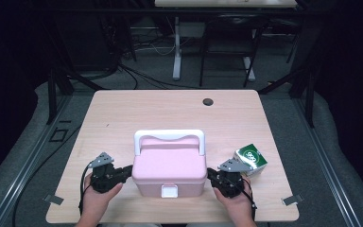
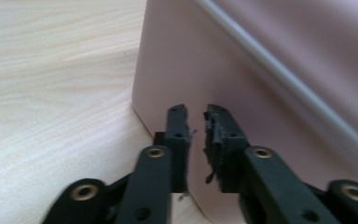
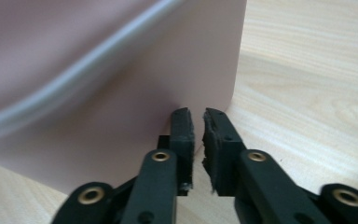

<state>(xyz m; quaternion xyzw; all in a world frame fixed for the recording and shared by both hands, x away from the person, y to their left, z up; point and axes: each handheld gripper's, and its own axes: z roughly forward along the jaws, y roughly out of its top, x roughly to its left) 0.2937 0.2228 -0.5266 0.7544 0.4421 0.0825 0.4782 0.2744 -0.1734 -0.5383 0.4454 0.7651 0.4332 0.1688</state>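
The pink box [image 1: 169, 166] sits near the table's [image 1: 123, 113] front edge, long axis left-right, white clasp [image 1: 169, 191] toward the person, partly hiding a green carton [image 1: 251, 158]. The left gripper [image 2: 196, 122] and right gripper [image 3: 196, 122] flank its ends, jaws slightly apart, empty.

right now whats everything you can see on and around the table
box: one, pink with a white handle and a white front latch, near edge of the table in the middle, lid down
small carton: one, green and white, right of the box
table: one, light wood, with a dark round hole near its far edge
desk frame: one, white legs, on the floor behind the table
left gripper: one, black, jaws a narrow gap apart with nothing between them, at the box's left side
right gripper: one, black, jaws likewise, at the box's right side
hands: two, at the near edge, each holding a gripper
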